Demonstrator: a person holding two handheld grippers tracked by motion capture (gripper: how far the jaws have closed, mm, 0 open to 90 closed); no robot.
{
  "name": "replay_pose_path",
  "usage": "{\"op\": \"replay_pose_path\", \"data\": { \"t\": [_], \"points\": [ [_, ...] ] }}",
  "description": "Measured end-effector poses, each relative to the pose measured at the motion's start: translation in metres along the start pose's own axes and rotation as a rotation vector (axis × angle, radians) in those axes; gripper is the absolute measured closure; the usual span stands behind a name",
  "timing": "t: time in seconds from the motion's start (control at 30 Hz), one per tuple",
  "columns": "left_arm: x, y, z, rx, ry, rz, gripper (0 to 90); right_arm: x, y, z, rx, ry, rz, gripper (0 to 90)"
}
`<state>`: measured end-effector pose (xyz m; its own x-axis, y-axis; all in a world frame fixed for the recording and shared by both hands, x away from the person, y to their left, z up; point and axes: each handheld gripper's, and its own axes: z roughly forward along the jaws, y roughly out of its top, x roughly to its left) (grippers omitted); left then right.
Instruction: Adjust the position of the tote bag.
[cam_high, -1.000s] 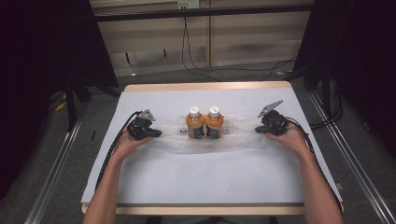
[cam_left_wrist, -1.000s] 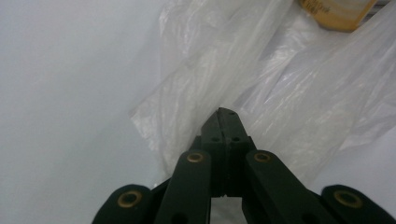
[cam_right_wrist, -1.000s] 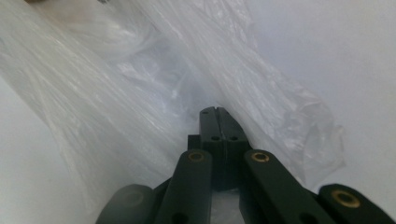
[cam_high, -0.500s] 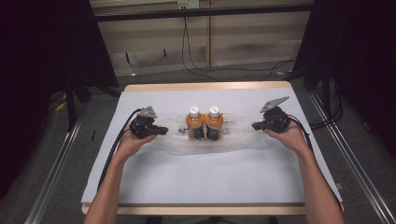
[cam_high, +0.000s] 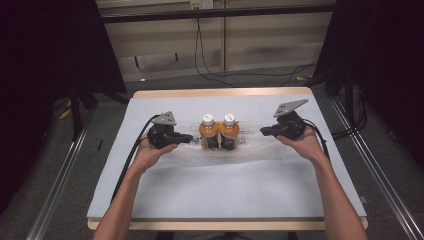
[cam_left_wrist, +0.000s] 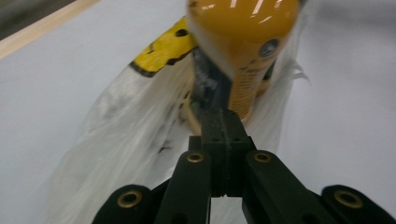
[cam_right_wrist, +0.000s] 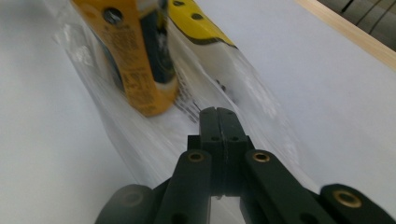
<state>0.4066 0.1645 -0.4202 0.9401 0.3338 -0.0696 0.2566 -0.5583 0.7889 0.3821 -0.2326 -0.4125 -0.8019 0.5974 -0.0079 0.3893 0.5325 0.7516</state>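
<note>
Since earlier: both claws raised, bag edges lifted | left claw (cam_high: 189, 138) clamped on clear plastic bag (cam_left_wrist: 140, 121) | right claw (cam_high: 263, 131) clamped likewise | two orange bottles (cam_high: 219, 132) inside bag, mid-bench (cam_high: 225, 190)

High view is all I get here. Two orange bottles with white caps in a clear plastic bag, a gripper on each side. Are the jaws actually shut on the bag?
Observer: Yes for the left gripper. In its own view the black jaws are pressed together on the clear plastic bag.
Operator: Right one too?
Observer: Same. The right gripper has its jaws closed flat on the film, with no gap between them.
Operator: Anything printed on the bag? Can't read it from above.
Observer: A yellow patch with black marks sits on the bag behind the orange bottles with white caps.
</note>
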Motion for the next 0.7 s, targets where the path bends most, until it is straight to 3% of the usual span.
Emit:
{"op": "replay_pose_path", "data": {
  "t": [0.4,0.53,0.57,0.63,0.7],
  "points": [
    [-0.051,0.03,0.045,0.065,-0.079,0.148,90.0,0.018,0.016,0.035,0.045,0.07,-0.02,90.0],
    [-0.056,0.032,0.056,0.086,-0.039,0.147,90.0,0.023,0.019,0.05,0.07,0.084,-0.027,90.0],
    [-0.055,0.031,0.06,0.09,-0.048,0.135,90.0,0.023,0.02,0.052,0.082,0.077,-0.03,90.0],
    [-0.056,0.03,0.064,0.114,-0.021,0.151,90.0,0.021,0.022,0.059,0.082,0.091,-0.024,90.0],
    [-0.058,0.029,0.07,0.127,-0.037,0.149,90.0,0.017,0.021,0.066,0.096,0.085,-0.011,90.0]
  ]
}}
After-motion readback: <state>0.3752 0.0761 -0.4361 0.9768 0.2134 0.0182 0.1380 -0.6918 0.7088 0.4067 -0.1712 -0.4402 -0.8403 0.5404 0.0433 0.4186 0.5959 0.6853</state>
